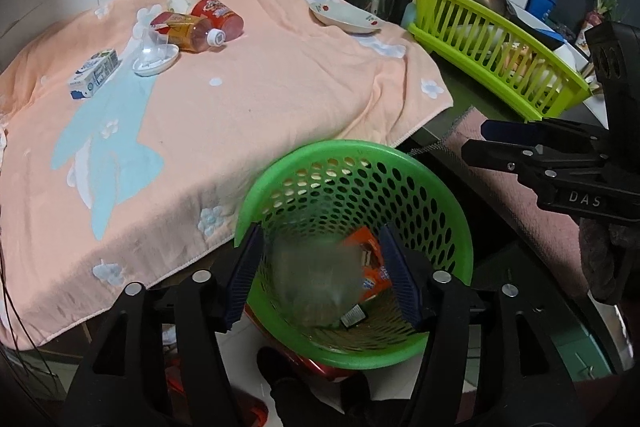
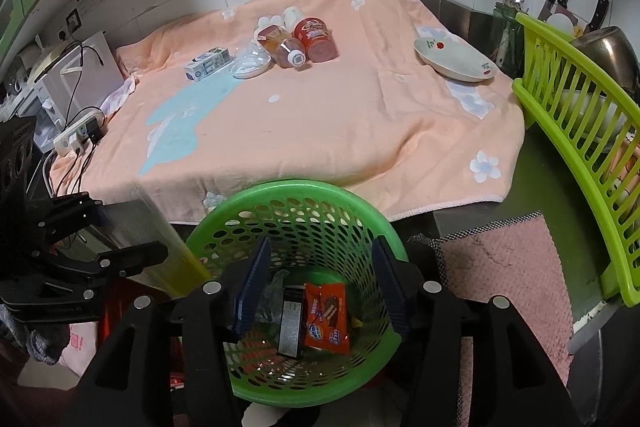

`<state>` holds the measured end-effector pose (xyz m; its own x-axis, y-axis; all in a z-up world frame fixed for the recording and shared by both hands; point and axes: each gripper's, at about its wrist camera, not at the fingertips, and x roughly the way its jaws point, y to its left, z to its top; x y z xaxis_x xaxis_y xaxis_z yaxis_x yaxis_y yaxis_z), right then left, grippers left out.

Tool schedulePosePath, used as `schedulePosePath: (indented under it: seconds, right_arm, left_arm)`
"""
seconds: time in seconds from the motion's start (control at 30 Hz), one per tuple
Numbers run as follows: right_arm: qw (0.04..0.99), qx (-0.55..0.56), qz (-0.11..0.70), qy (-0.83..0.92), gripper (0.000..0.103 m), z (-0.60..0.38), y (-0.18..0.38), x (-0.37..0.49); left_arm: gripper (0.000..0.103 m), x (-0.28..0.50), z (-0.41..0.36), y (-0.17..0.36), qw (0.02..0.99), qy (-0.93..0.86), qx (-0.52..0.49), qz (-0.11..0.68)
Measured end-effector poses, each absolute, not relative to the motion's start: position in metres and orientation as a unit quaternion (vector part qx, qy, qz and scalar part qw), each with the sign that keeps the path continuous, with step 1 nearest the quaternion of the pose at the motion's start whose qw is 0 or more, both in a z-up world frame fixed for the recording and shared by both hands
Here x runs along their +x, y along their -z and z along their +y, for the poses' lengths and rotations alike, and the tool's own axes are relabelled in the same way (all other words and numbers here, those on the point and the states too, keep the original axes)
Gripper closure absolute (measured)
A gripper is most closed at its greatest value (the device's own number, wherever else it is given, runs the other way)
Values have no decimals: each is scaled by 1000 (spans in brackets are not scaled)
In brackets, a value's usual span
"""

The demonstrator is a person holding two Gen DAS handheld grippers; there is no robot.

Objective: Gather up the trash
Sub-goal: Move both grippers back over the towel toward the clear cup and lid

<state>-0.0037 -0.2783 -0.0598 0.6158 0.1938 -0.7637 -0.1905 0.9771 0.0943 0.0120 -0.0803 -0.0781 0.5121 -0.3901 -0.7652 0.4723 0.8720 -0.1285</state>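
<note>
Left wrist view: the left gripper (image 1: 320,279) fingers stand apart above the green basket (image 1: 440,195), with a blurred clear item (image 1: 316,283) between them, contact indeterminate.

Right wrist view: the right gripper (image 2: 320,283) fingers are parted and hold nothing. An orange wrapper (image 2: 326,315) lies in the basket (image 2: 240,211), directly below the fingers. Bottles (image 2: 298,45) lie on the surface at 12 o'clock.
</note>
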Motion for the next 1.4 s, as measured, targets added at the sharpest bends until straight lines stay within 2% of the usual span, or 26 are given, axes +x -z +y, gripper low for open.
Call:
schedulePosePath:
  seconds: [0.23,0.67,1.4]
  right_arm:
    - [900,3,422,-111,48,-274,58,-3]
    - [900,0,418,-119,35,-260,55,14]
    - [897,-27,409,-165,33,-191,34,141]
  left_arm:
    - [37,13,-70,73,873,237,37,424]
    - [32,31,-39,68,884,198,13,423]
    - [32,98,32,75,888,137,-26,438]
